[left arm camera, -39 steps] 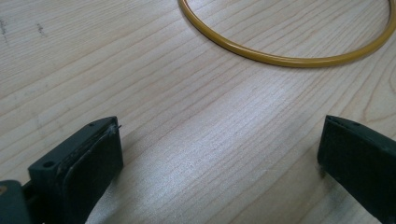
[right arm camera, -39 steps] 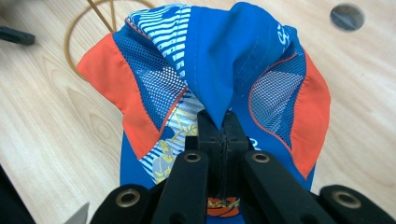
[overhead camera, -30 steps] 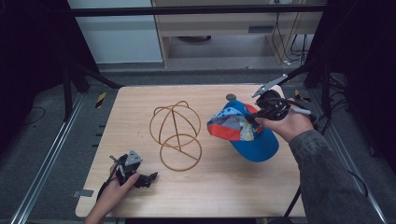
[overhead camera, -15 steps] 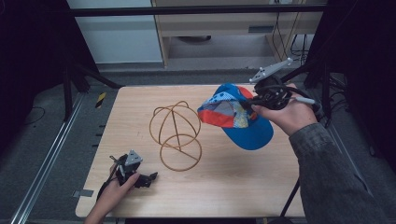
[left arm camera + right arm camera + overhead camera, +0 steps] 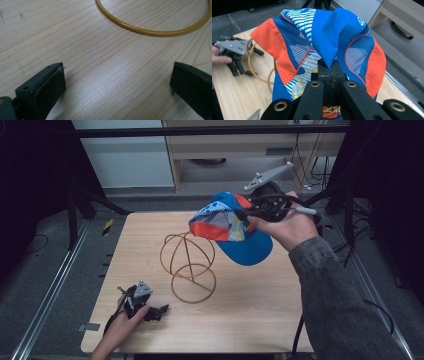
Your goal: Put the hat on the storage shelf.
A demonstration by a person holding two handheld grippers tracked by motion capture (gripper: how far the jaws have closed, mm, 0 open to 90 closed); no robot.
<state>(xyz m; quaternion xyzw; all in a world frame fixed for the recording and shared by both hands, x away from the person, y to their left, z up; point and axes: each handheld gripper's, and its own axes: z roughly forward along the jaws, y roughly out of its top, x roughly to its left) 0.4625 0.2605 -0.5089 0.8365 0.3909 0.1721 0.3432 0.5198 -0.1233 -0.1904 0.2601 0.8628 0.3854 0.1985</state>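
A light wooden table (image 5: pixel 280 320) sits under dim light, with dark floor around it. At its near left corner, close to the front edge, a hand (image 5: pixel 117 330) rests the left gripper (image 5: pixel 159 310) flat on the wood. Its jaws stand wide apart with nothing between them; in the left gripper view the bare wood grain fills the gap, and the yellow ring at the foot of the wire stand (image 5: pixel 150 31) curves across just ahead.

That wire stand (image 5: pixel 189 265), a globe of thin golden hoops on a round base, is upright near the table's middle. Open wood lies on all sides of it, most of it toward the front and the right edge.

Right of the stand and above it, the right gripper (image 5: pixel 245 215) holds a blue, orange and striped cap (image 5: pixel 232 230) in the air near the table's far right. Its jaws are pressed together on a fold of the cap's fabric (image 5: pixel 329 57). The cap hangs clear of the table, its lower edge near the stand's top.
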